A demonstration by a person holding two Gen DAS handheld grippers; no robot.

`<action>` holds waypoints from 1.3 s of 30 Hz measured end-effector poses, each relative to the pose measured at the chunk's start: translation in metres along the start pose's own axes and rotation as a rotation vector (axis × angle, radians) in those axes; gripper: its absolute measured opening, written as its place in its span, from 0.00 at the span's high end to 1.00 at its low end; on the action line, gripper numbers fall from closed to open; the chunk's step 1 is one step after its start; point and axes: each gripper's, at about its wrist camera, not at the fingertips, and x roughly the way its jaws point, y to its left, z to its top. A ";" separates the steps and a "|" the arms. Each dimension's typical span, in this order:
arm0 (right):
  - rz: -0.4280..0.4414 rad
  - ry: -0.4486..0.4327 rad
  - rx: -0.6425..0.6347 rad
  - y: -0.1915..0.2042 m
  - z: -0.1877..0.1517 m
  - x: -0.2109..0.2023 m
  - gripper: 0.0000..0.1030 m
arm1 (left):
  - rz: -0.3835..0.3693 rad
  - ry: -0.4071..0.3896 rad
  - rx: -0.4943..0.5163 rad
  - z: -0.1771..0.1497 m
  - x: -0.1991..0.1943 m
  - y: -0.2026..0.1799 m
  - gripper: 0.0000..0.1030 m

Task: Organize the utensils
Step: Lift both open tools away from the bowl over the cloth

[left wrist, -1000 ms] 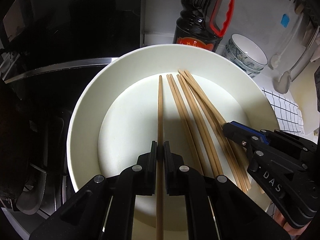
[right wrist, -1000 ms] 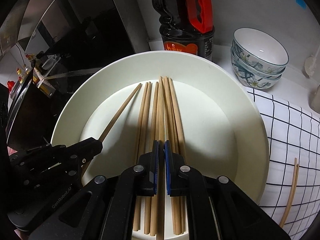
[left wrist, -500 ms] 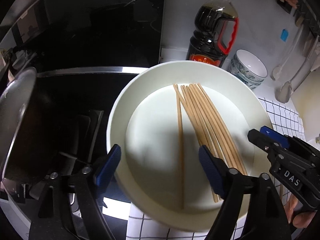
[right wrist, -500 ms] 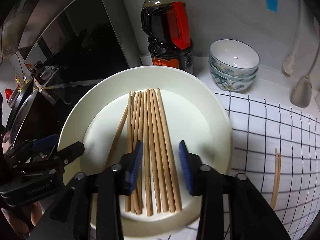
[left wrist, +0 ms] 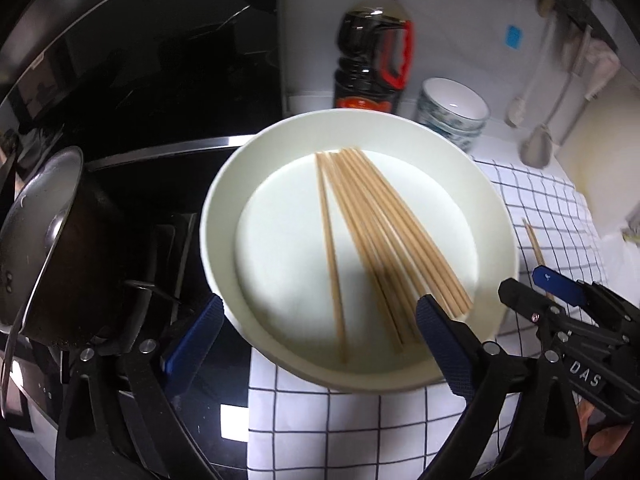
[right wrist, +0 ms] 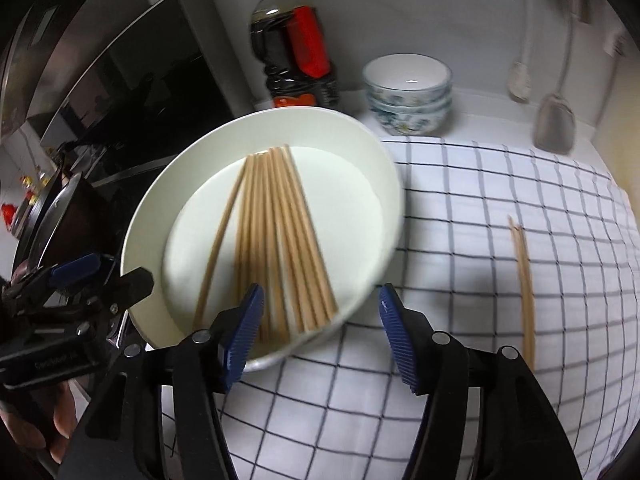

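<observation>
Several wooden chopsticks lie side by side in a white plate, with one chopstick a little apart on the left. The same chopsticks and plate show in the right wrist view. My left gripper is open and empty, above the plate's near rim. My right gripper is open and empty, above the plate's near right rim. A pair of chopsticks lies on the checked cloth to the right; its tip shows in the left wrist view.
A dark sauce bottle and stacked patterned bowls stand behind the plate. A black pot sits on the dark stove at the left. Ladles hang on the wall at the back right.
Both grippers were shut on chopsticks in the plate a second ago. They have opened, let the chopsticks go and drawn back and up. The chopsticks now lie gathered in the plate.
</observation>
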 end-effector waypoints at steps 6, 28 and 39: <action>-0.050 -0.013 0.060 -0.020 -0.017 -0.022 0.40 | -0.047 0.004 0.043 -0.007 -0.007 -0.026 0.07; -0.073 -0.053 0.043 -0.174 -0.067 -0.097 0.37 | -0.042 -0.002 -0.005 -0.038 -0.045 -0.184 0.07; -0.009 -0.060 0.031 -0.212 -0.071 -0.105 0.37 | 0.036 0.002 -0.004 -0.049 -0.058 -0.213 0.07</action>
